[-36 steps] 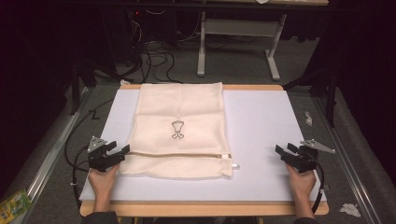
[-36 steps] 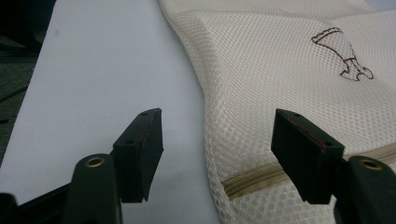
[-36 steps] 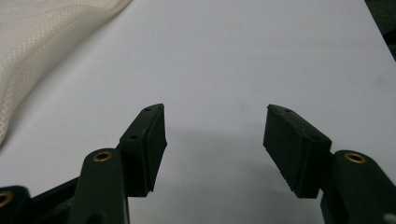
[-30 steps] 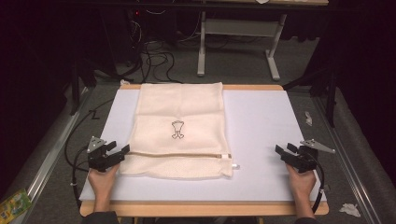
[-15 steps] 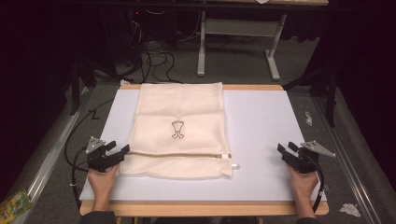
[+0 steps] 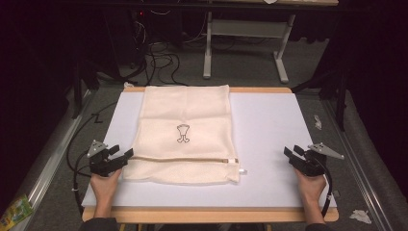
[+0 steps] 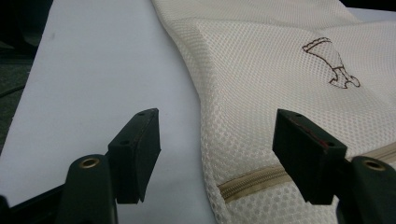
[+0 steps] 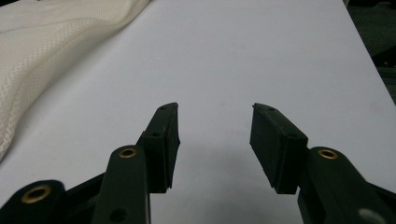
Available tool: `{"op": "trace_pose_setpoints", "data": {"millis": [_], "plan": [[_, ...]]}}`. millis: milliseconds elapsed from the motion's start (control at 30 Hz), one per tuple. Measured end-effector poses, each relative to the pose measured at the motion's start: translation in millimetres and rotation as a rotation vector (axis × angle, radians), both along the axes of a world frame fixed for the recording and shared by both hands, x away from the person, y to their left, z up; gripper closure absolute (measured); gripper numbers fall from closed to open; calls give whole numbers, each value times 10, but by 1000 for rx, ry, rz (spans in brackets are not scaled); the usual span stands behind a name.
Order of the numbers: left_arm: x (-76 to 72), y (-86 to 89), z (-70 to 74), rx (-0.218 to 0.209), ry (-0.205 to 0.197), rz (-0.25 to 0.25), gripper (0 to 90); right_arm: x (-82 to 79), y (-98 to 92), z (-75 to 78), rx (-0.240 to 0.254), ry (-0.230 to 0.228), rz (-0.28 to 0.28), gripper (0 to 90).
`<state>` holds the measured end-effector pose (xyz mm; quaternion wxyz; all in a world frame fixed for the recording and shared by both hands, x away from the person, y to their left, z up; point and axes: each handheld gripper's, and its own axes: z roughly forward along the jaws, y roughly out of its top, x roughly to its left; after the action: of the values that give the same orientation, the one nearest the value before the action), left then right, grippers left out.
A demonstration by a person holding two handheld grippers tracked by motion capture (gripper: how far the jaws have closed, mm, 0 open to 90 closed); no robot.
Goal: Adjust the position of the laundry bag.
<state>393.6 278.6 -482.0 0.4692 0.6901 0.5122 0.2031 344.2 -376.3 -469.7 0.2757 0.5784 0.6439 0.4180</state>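
A cream mesh bag (image 6: 185, 132) lies flat on the white table mat (image 6: 269, 125), with a small brown emblem (image 6: 183, 133) at its middle and a zipper (image 6: 192, 160) running across near its front edge. The left gripper (image 6: 124, 155) rests open at the bag's front left corner; in the left gripper view its fingers (image 7: 140, 140) straddle the bag's edge (image 7: 205, 135) and the zipper end (image 7: 243, 182). At the mat's front right the right gripper (image 6: 291, 152) stands open over bare mat (image 8: 215, 93), well clear of the bag (image 8: 56, 42).
The mat sits on a wooden table (image 6: 211, 215) whose edge shows at the front. Cables (image 6: 77, 144) trail off the left side. Beyond the table are a white desk frame (image 6: 245, 33) and floor cables (image 6: 154, 53). Paper scraps (image 6: 360, 215) lie on the floor at right.
The right gripper has shifted slightly to the right and toward the front edge. The left gripper and the bag have not moved.
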Motion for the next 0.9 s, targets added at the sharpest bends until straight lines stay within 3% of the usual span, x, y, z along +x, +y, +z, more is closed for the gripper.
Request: {"op": "trace_pose_setpoints", "data": {"millis": [400,467,667,900], "plan": [[-2,-57,63,16,24,-29,310,65,162,42,32,61,76,564],[3,-70,83,18,38,-37,322,70,219,62,12,60,93,574],[-3,-118,193,61,79,-47,332,81,394,118,29,70,148,573],[28,-179,231,61,127,-59,335,174,631,155,62,110,235,598]]}}
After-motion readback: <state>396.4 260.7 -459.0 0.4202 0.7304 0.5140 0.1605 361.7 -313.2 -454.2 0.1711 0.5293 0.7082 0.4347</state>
